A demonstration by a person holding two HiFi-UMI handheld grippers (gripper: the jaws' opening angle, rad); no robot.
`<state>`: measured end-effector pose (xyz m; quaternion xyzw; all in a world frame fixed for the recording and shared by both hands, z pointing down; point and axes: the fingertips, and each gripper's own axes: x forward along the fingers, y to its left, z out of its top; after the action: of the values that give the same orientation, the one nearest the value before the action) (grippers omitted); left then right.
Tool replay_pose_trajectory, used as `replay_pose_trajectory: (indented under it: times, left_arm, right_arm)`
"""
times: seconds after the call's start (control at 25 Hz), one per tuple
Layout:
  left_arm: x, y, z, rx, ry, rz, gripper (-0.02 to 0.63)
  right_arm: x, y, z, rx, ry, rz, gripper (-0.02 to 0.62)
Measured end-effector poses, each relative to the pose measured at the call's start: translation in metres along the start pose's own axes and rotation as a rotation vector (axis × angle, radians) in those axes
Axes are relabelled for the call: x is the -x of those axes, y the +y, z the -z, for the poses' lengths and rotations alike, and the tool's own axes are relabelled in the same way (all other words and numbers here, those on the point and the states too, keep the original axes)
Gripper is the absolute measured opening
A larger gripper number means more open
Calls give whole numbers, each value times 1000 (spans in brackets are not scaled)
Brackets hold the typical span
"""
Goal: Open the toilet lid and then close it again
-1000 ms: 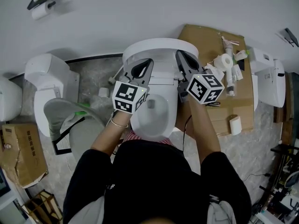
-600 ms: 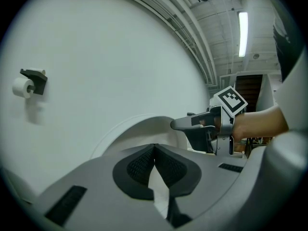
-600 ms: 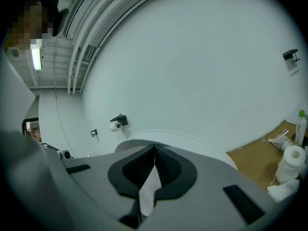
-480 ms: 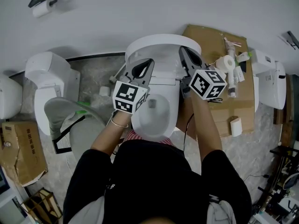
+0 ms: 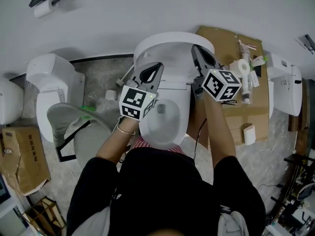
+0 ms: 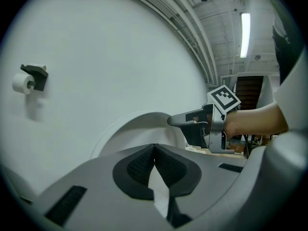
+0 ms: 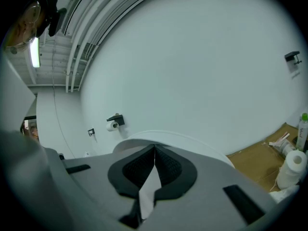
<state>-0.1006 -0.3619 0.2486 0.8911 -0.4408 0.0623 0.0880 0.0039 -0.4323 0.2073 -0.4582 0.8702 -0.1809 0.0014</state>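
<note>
In the head view, the lid [image 5: 172, 39] is standing raised at the far end of the bowl [image 5: 162, 119], leaning toward the wall [image 5: 147, 9]. Its broad face is turning toward the person and its width is running left to right. The left gripper [image 5: 153, 69] is hovering over the left of the seat, on the near side of the lid. The right gripper [image 5: 197, 52] is reaching farther, up beside the lid's right edge, so it is the nearer of the two to the rim. A cardboard [image 5: 221, 41] sheet is lying to the right.

In the left gripper view, the left gripper [image 6: 154, 147] is showing its pads pressed together at the tips and pinching nothing. The lid [image 6: 137, 129] is rising just beyond them, far and slightly right. The right gripper [image 6: 171, 121] is crossing in front of the lid's right edge; whether it is touching cannot be told. A paper roll [image 6: 20, 83] is hanging on the wall to the left.

In the right gripper view, the right gripper [image 7: 154, 148] is likewise showing its tips meeting, empty. The lid [image 7: 202, 148] is curving just past them and spreading to the right, its rim lying across the line of the jaws.

The lid is looking already open, so closing is probably the step in hand. That would be calling for drawing the top rim toward the near side, with the right gripper being better placed.
</note>
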Motion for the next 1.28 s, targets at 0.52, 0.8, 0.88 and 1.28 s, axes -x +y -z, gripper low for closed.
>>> replay_pose_trajectory:
  times: [0.52, 0.8, 0.88, 1.28]
  left_arm:
    - [4, 11, 2, 1, 1, -14, 3]
    - [6, 17, 3, 13, 2, -16, 4]
    - [6, 18, 3, 12, 4, -16, 4]
    - [7, 28, 6, 4, 10, -25, 5]
  right_arm:
    - [-22, -10, -6, 23, 4, 20, 20]
    - [-35, -15, -9, 36, 14, 28, 20]
    - [-38, -16, -10, 35, 14, 32, 20]
    - [-51, -21, -13, 37, 12, 43, 20]
